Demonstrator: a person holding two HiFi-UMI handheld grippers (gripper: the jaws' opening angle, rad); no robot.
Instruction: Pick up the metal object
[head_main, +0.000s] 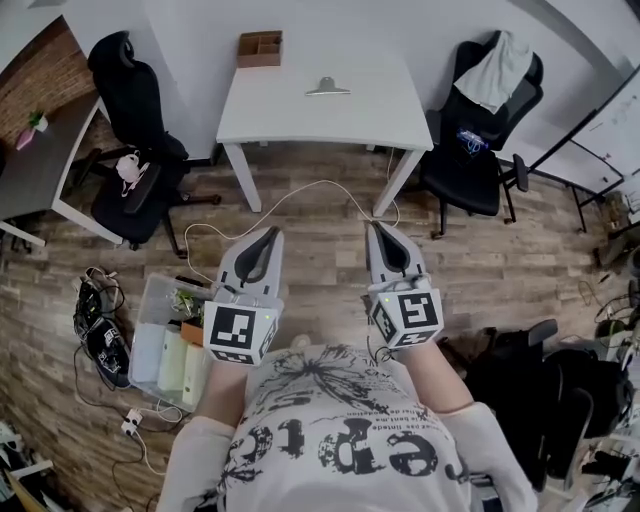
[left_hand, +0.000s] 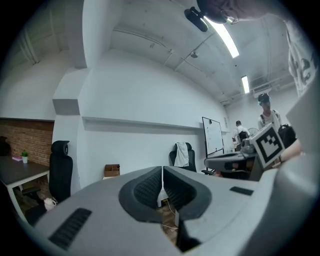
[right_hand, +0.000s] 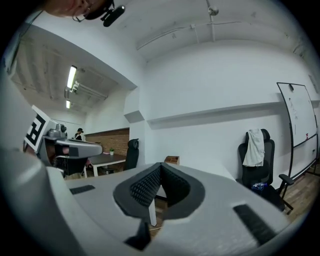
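Observation:
A small metal clip-like object (head_main: 328, 88) lies on the white table (head_main: 300, 115) near its far middle. My left gripper (head_main: 273, 232) and right gripper (head_main: 374, 227) are held side by side close to my body, well short of the table, over the wooden floor. Both point toward the table. Each has its jaws closed together with nothing between them, as the left gripper (left_hand: 162, 172) and right gripper (right_hand: 160, 167) show in their own views. The metal object does not show in either gripper view.
A brown wooden box (head_main: 259, 48) sits at the table's far left edge. Black office chairs stand left (head_main: 135, 150) and right (head_main: 485, 110) of the table. A clear bin (head_main: 170, 340) and cables lie on the floor at my left. A grey desk (head_main: 40, 165) is at the far left.

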